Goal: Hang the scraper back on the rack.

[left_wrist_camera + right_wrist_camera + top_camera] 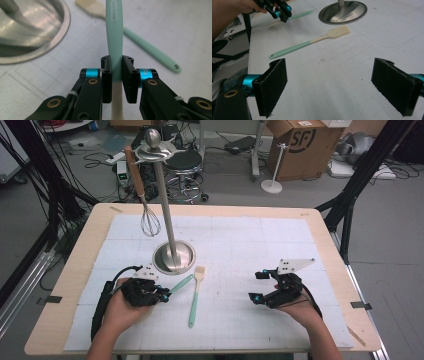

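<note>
Two mint-handled utensils sit near the table's middle. The left gripper [162, 294] is clamped on one of them, a mint and cream utensil [114, 32] whose long axis runs straight out from the jaws toward 12 o'clock in the left gripper view; its working end cannot be made out. The pastry brush [195, 296] lies flat on the white mat [250, 245], at about 3 o'clock from the left gripper and just beside it, handle toward 6, bristles toward 12, close to the stand base [173, 256]. A whisk [149, 220] hangs from the stand. The right gripper [263, 287] has its jaws spread wide and empty, well apart from the brush, so the left is nearer. The right gripper view shows the brush head's comb-like bristles [340, 31], which the high view blurs.
</note>
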The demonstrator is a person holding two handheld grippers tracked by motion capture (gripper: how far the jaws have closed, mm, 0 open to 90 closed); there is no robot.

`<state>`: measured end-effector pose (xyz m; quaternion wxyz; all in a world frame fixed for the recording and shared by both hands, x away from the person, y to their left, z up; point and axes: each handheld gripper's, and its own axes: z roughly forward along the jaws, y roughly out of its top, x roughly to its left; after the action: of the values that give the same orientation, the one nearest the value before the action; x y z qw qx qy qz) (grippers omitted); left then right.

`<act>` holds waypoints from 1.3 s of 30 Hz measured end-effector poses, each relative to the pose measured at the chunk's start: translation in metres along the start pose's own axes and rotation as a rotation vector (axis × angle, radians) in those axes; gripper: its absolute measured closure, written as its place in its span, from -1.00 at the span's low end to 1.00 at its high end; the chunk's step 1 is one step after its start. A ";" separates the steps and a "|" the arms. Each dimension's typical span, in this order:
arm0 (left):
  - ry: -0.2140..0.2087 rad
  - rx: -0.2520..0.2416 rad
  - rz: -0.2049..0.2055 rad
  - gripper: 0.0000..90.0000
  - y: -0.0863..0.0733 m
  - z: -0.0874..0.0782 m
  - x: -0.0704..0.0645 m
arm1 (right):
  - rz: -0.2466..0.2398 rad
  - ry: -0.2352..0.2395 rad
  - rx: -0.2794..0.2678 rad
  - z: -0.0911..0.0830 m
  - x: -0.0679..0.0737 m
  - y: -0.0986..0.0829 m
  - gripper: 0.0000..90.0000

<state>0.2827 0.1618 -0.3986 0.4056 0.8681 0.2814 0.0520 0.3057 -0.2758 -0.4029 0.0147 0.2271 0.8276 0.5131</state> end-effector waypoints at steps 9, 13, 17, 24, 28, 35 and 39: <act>-0.055 -0.136 0.036 0.77 0.010 -0.019 -0.009 | 0.000 0.002 0.004 0.001 0.000 0.000 -0.72; -0.073 -0.181 0.049 0.77 0.017 -0.025 -0.012 | -0.004 0.000 0.001 0.000 0.000 0.000 -0.72; -0.093 -0.239 0.064 0.77 0.025 -0.033 -0.014 | 0.001 0.001 -0.001 0.000 0.000 0.000 -0.72; -0.127 -0.327 0.087 0.77 0.043 -0.054 -0.013 | 0.001 0.003 -0.002 -0.001 0.000 0.000 -0.72; -0.143 -0.367 0.103 0.77 0.052 -0.067 -0.010 | -0.001 0.003 -0.005 -0.001 0.000 0.000 -0.72; -0.177 -0.392 0.129 0.77 0.067 -0.084 -0.003 | -0.001 0.002 -0.004 -0.001 0.000 0.000 -0.72; -0.195 -0.392 0.129 0.77 0.074 -0.089 0.002 | 0.004 0.004 -0.008 -0.001 0.000 0.001 -0.72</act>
<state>0.2891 0.1852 -0.2852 0.5875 0.7899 0.1692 0.0476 0.3052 -0.2767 -0.4017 0.0132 0.2275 0.8252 0.5168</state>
